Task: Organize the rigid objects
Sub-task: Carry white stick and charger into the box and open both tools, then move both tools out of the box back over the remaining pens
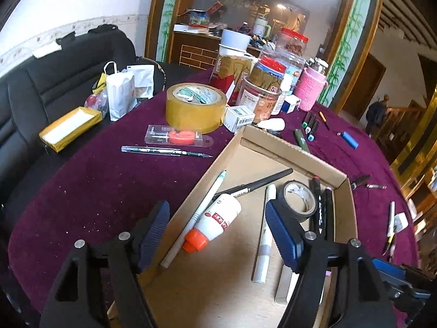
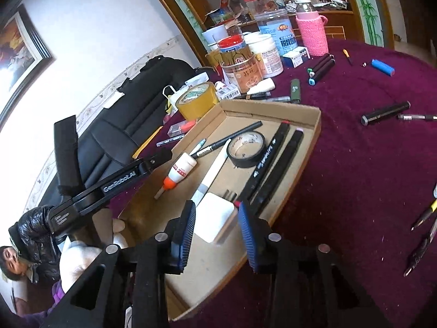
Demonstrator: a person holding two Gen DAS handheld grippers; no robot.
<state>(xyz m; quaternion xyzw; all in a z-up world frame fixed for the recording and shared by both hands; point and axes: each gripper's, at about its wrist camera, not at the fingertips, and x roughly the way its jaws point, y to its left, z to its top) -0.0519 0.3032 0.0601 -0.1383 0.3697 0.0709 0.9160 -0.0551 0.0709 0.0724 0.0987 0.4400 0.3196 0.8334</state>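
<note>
Cardboard tray point(image 1: 273, 147) on the purple tabletop point(image 1: 95, 191), serving as the collecting point for the loose rigid items. Already lying inside it: a white glue bottle with an orange cap point(image 1: 215, 222), a black pen point(image 1: 259, 184), a white marker point(image 1: 265, 235), a roll of black tape point(image 1: 299, 201), two black markers point(image 2: 273, 168) side by side along the far wall, and a white block point(image 2: 215, 220) near the front edge. Long items lie roughly parallel — in my judgement so that the flat floor of the tray takes more of them.

My left gripper point(image 1: 218, 235) hovers over the tray with its jaws spread wide and nothing between them. My right gripper point(image 2: 217, 235) is likewise parted and empty; the white block sits just beyond its tips, and I cannot tell whether the pads touch it.

Outside the tray, a clear pen point(image 1: 166, 151), a large roll of brown tape point(image 1: 195, 106), a blue lighter point(image 1: 349, 139) and a black pen body point(image 2: 385, 112) rest on the cloth — probable later candidates.
</note>
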